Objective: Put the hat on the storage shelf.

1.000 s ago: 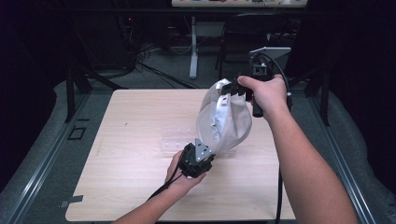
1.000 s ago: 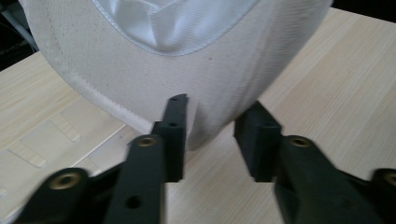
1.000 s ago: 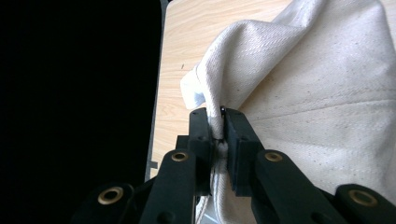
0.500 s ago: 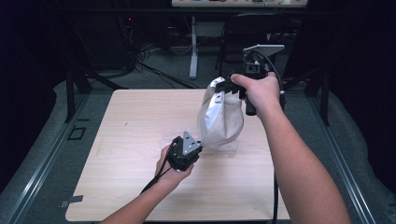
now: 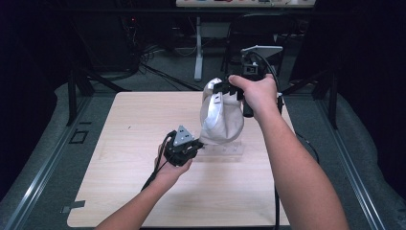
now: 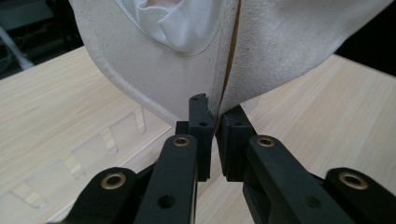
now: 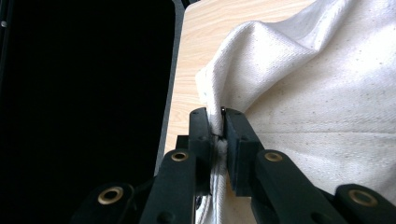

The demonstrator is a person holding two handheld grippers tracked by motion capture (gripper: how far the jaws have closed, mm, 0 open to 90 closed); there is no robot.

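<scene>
Cloth bag hangs pinched between both my tools above the counter.
Left tool is clamped on its lower hem, right tool clamped on its top edge; next, I judge, lowering it flat.

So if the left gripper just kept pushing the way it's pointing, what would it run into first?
The white cloth bag: the left gripper is already closed on its lower edge. Beyond the cloth, depth is unclear.
</scene>
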